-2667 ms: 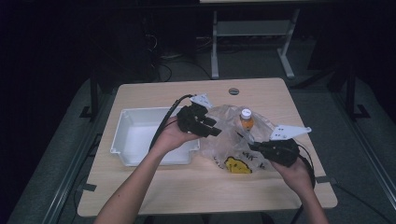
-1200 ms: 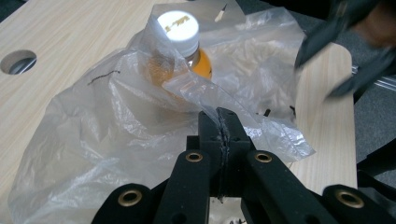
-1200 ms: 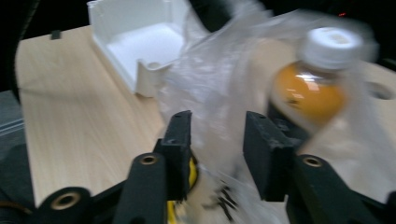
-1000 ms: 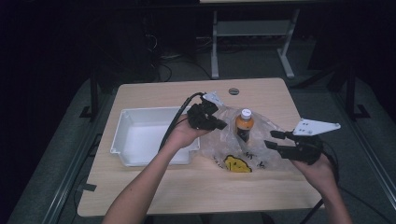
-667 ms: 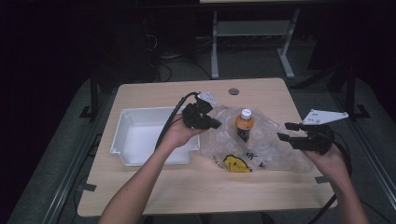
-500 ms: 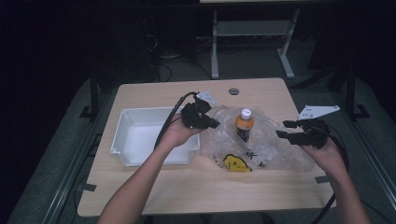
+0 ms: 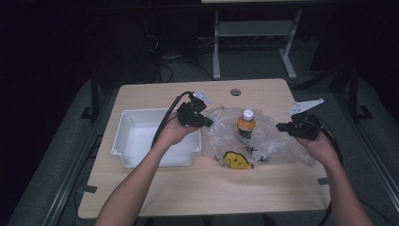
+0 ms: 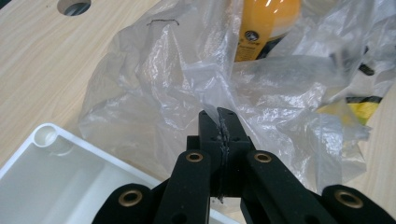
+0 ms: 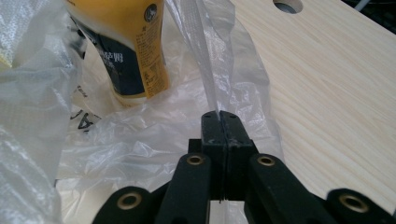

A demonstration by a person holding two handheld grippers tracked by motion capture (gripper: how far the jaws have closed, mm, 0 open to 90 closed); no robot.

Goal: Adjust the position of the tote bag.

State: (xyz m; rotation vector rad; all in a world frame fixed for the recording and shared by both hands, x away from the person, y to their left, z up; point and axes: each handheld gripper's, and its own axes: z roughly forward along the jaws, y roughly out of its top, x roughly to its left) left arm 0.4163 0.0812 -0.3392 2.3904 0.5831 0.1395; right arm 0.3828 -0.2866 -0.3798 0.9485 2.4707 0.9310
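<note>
A clear plastic bag (image 7: 277, 146) with a yellow print lies spread on the wooden table (image 7: 263, 193). An orange bottle (image 7: 246, 125) with a white cap stands upright inside it. My left gripper (image 7: 207, 123) is shut on the bag's left edge, and a fold of film (image 8: 205, 93) is pinched between its jaws (image 8: 219, 114). My right gripper (image 7: 281, 127) has just closed on the bag's right edge, with a strip of film (image 9: 210, 70) rising from its shut tips (image 9: 219, 115). The bottle (image 9: 126, 51) stands just beyond them to the left.
A white tray (image 7: 123, 141) with nothing in it sits at the table's left, its corner (image 8: 46, 135) right beside the left gripper. A round hole (image 7: 235, 92) lies in the tabletop behind the bag. Bare wood runs along the near edge.
My right gripper left the bag's near side, swung out to the right and came in at the bag's right edge. The left gripper pulled its edge slightly left. The bag lies wider.
</note>
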